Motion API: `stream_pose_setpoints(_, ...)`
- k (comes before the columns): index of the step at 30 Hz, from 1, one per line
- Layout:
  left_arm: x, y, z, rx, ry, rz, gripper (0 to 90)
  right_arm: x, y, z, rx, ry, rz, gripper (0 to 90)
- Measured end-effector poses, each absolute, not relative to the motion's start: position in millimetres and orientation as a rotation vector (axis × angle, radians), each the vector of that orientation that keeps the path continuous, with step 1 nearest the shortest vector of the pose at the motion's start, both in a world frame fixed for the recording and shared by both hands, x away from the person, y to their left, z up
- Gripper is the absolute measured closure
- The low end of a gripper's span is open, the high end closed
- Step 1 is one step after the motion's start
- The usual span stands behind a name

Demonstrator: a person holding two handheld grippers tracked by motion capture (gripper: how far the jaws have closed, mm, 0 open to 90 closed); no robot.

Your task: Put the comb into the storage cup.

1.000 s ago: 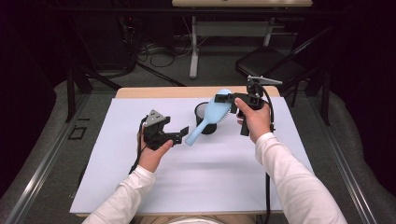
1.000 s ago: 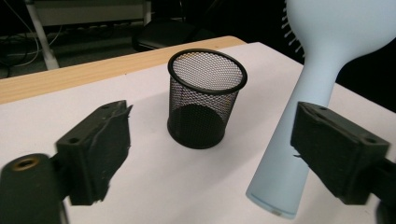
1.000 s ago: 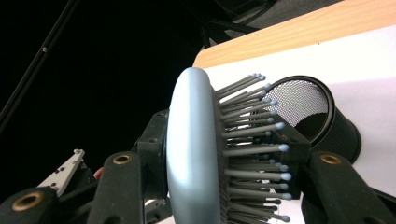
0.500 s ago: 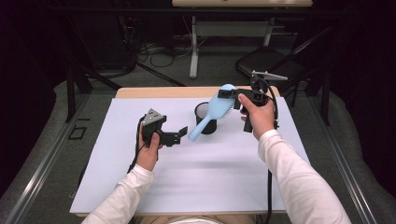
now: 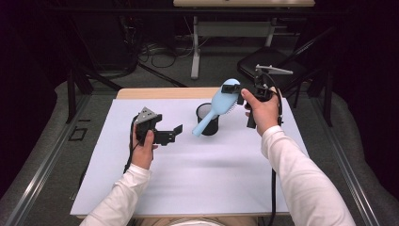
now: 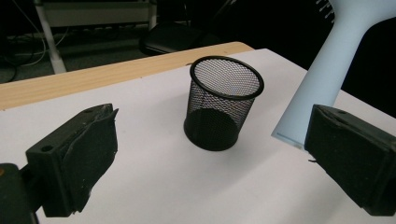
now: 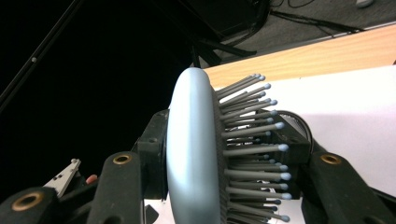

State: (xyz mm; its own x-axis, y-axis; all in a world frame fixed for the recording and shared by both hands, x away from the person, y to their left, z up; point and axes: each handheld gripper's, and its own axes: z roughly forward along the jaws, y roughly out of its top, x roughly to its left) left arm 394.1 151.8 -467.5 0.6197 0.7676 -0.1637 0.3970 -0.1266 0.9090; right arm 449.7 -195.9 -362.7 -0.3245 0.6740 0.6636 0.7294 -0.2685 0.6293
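A dim room with dark stands and a black chair lay behind the wooden table [image 5: 155,92], most of which was covered by a white sheet [image 5: 188,174].

The light blue hairbrush [image 5: 214,112] was held above the sheet, tilted, its head up near the far right and its handle slanting down and toward the left. The right gripper [image 5: 234,88] was clamped on the brush head: in the right gripper view its black jaws pressed on both sides of the head [image 7: 194,149], one on the smooth blue back, the other in among the grey bristles.

The handle's lower end hung just beside the rim of the black mesh cup [image 5: 208,118], on its left side as seen from above, and was not inside it. The cup stood upright on the sheet, near the far middle of the table. In the left gripper view the cup [image 6: 223,102] sat ahead between the jaws, and the handle [image 6: 317,88] came down at the right, its end close to one black pad.

The left gripper [image 5: 175,133] hovered to the left of the cup, pointed toward it, its jaws spread wide with nothing between them, having just been opening. It touched neither brush nor cup.
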Motion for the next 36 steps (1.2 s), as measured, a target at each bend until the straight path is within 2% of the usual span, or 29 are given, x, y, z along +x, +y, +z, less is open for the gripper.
stream_pose_setpoints(19, 399.7, 162.1, -467.5, 1.748, 0.982, 0.423, 0.4, 463.8, -206.6, -344.6, -1.894, -1.855, -1.741, 49.2)
stream_pose_setpoints(36, 403.0, 171.0, -469.2, 1.754, 1.007, 0.507, 0.4, 472.0, -208.5, -346.8, -1.954, -1.872, -1.740, 49.2)
